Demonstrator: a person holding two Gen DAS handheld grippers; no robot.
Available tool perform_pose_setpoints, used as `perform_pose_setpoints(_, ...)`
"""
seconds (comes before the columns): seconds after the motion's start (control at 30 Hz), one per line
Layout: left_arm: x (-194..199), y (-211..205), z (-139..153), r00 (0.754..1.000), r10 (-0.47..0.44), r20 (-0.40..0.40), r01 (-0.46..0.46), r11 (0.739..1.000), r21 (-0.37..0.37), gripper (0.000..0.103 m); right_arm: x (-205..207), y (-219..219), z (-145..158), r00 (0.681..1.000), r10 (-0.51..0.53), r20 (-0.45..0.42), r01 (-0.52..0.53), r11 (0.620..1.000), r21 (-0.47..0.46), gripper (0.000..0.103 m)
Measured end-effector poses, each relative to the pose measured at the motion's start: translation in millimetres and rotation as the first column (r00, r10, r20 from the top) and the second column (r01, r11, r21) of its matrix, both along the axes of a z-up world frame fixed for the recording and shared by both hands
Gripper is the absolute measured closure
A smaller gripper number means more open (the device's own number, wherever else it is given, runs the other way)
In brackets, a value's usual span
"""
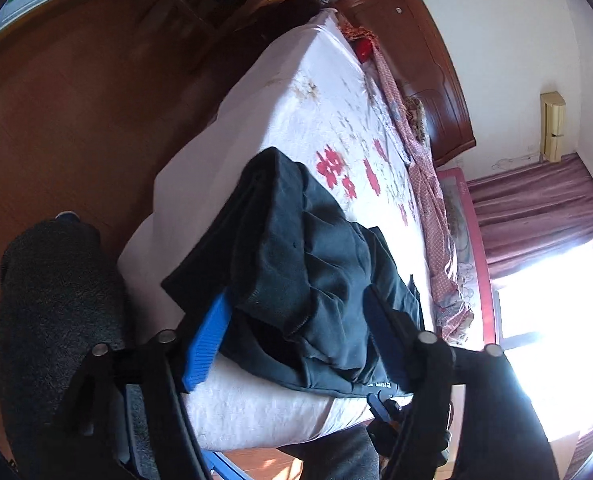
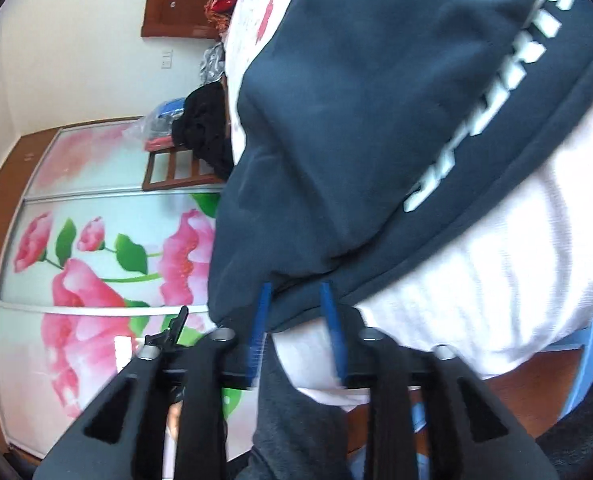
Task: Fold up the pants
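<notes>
While I look down the left wrist cam, my left gripper [image 1: 296,320] has its blue-padded fingers [image 1: 206,340] spread wide apart, one on each side of the bunched dark navy fleece pants [image 1: 316,264]; no clamp on the cloth that I can see. Pants lie heaped at the near corner of the bed with the white sheet w/ red flower print [image 1: 296,92], partly folded over themselves, black ribbed waistband edge turned up toward the cam. Reddish wooden headboard [image 1: 420,60] sits at the far end, a pink patterned blanket [image 1: 428,200] along the far side, maroon curtain [image 1: 536,208] by the bright window.

On the right wrist cam, my right gripper [image 2: 296,312] has its two blue fingers [image 2: 262,320] close together w/ a narrow gap, tips at the hem of the pants [image 2: 356,100]. Can't tell if fabric is pinched between them. White block lettering runs along one leg. Behind, a wardrobe w/ pink rose doors [image 2: 96,260].
</notes>
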State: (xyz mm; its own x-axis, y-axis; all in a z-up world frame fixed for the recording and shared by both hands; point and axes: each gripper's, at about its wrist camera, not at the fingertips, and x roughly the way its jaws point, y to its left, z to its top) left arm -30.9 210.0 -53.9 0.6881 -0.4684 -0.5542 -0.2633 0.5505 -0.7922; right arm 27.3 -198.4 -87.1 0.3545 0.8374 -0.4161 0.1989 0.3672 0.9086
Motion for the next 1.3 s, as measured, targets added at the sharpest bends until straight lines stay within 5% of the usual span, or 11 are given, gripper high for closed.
perform_pose_setpoints(0.1,8.2,-11.4,1.8,1.000,-0.013,-0.019,0.014,0.999,0.030,0.017,12.6,21.4,-3.2,0.999,0.039,-0.005,-0.038,0.998,0.043,0.039)
perform_pose_setpoints(0.27,12.3,-7.4,-6.7,1.000,0.023,-0.022,-0.024,0.998,-0.059,0.017,28.5,47.8,-19.1,0.997,0.051,-0.049,-0.043,0.988,0.147,0.039)
perform_pose_setpoints(0.5,22.9,-10.1,16.4,0.998,0.013,0.063,-0.008,0.997,-0.078,0.017,40.6,71.9,-33.1,0.987,0.026,-0.162,0.003,0.984,0.177,0.039)
perform_pose_setpoints(0.6,24.0,-8.7,20.0,0.999,0.000,0.052,0.003,0.999,-0.049,0.017,50.9,88.5,-15.4,0.993,0.104,-0.059,-0.099,0.992,0.083,0.091)
perform_pose_setpoints(0.7,12.3,-1.7,34.6,0.998,0.018,0.054,-0.023,0.996,0.090,0.017,47.0,97.6,4.4,0.981,0.192,0.034,-0.192,0.981,-0.012,0.095)
perform_pose_setpoints(0.83,-3.2,-2.4,79.1,0.985,0.050,0.167,-0.113,0.912,0.394,0.011,35.5,93.8,-1.8,0.967,0.253,0.022,-0.251,0.965,-0.071,0.096)
perform_pose_setpoints(1.03,54.8,-78.3,98.3,0.936,-0.253,0.244,0.080,0.829,0.553,0.008,27.5,96.3,-23.4,0.960,0.279,-0.013,-0.279,0.955,-0.104,0.097)
perform_pose_setpoints(1.1,72.0,-106.5,81.2,0.925,-0.319,0.205,0.137,0.784,0.606,0.008,29.2,96.4,-16.7,0.953,0.303,0.002,-0.300,0.945,-0.129,0.092)
perform_pose_setpoints(1.17,83.5,-116.2,59.1,0.939,-0.323,0.122,0.172,0.743,0.647,0.009,28.2,91.9,-3.5,0.928,0.372,-0.019,-0.371,0.915,-0.158,0.072)
perform_pose_setpoints(1.2,87.1,-111.9,47.0,0.953,-0.295,0.071,0.183,0.744,0.642,0.009,26.7,80.0,10.5,0.923,0.385,-0.006,-0.378,0.901,-0.212,0.061)
perform_pose_setpoints(1.3,85.9,-91.8,16.1,0.973,-0.227,-0.041,0.204,0.764,0.612,0.010,38.6,14.1,64.0,0.943,0.312,0.116,-0.231,0.864,-0.447,0.061)
